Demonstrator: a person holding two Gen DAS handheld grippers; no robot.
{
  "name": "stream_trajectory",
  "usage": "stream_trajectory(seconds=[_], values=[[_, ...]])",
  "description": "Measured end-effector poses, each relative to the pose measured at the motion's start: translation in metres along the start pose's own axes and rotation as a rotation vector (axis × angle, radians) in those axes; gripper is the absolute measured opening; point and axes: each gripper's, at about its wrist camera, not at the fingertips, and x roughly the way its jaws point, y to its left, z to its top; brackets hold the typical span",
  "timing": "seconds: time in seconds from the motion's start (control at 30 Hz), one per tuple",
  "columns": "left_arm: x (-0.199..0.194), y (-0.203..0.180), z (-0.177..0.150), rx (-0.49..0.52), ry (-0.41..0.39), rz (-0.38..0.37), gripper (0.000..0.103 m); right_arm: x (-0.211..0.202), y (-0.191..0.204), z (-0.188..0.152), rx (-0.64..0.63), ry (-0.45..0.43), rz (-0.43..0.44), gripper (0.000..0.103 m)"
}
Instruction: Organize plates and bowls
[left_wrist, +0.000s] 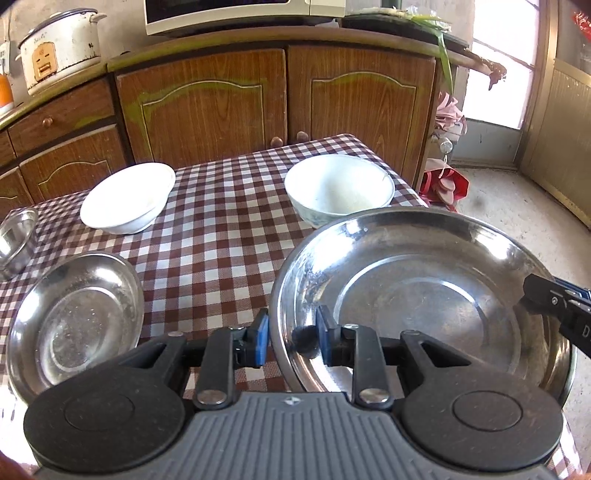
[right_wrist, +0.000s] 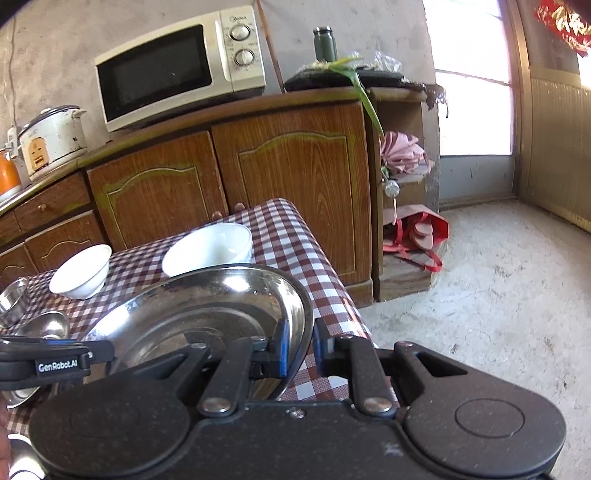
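Large steel plate (left_wrist: 424, 295): held off the checked tablecloth (left_wrist: 221, 221) by both grippers at once, one on each side of its rim. Left gripper (left_wrist: 291, 339) has its blue pads clamped across the near-left rim, one pad outside, one inside the dish. Right gripper (right_wrist: 301, 350) is closed on the opposite rim in the same way; in the left wrist view its black tip shows at the plate's right edge. Judgement: a two-sided pinch keeps a wide, shallow, slippery dish level and stops it pivoting on a single thin edge.

Pose: both grippers pitch downward toward the plate, the left more steeply, and the two face each other across the dish. In the right wrist view the plate overhangs the table's right edge.

Left of the plate, close by, a smaller steel plate (left_wrist: 74, 325) rests flat on the cloth. Judgement: likely stacking partner for the plate.

Farther left, a small steel cup (left_wrist: 16, 240) at the table edge.

Beyond the plate, a white bowl with faint pattern (left_wrist: 338, 188) just behind its far rim; a second white bowl (left_wrist: 127, 199) well to its left. Both upright, unstacked.

Behind the table, wooden cabinets (left_wrist: 277, 107) carrying a microwave (right_wrist: 177, 70) and a rice cooker (left_wrist: 59, 48).
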Motion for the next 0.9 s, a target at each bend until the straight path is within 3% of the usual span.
stream_trajectory(seconds=[0.9], values=[[-0.067, -0.006, -0.010, 0.055, -0.081, 0.006, 0.027, -0.078, 0.008, -0.006, 0.022, -0.066, -0.025, 0.019]])
